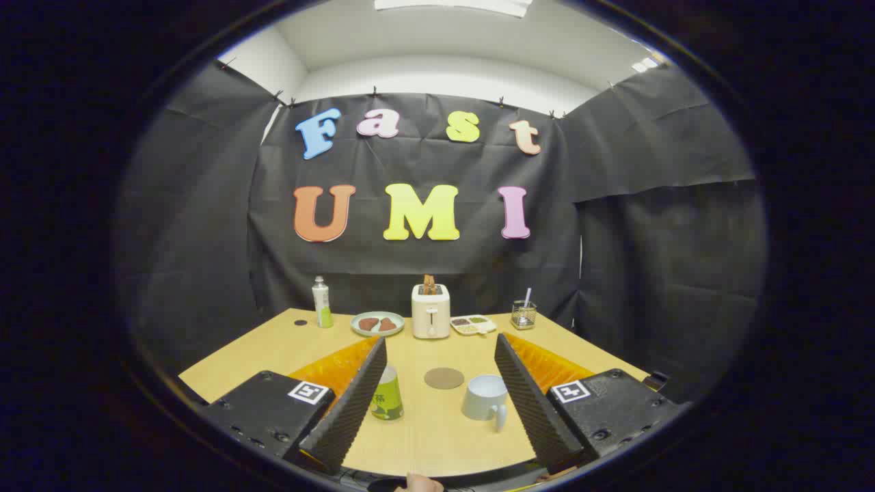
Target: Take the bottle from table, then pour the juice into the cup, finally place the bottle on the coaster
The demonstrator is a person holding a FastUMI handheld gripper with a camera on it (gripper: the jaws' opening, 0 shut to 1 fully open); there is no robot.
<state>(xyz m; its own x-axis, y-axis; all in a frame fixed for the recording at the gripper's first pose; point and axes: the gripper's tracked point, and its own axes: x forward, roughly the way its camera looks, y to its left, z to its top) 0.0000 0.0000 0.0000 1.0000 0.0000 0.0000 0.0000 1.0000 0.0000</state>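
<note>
Three things sit between my wide-open hand-held gripper [441, 345] fingers on the tabletop [437, 437]: bottle [387, 393], coaster [443, 378], cup [486, 398], nothing grabbed.

Bright ceiling light [454, 5], sharp centre, edges bowed and perhaps slightly soft.
</note>
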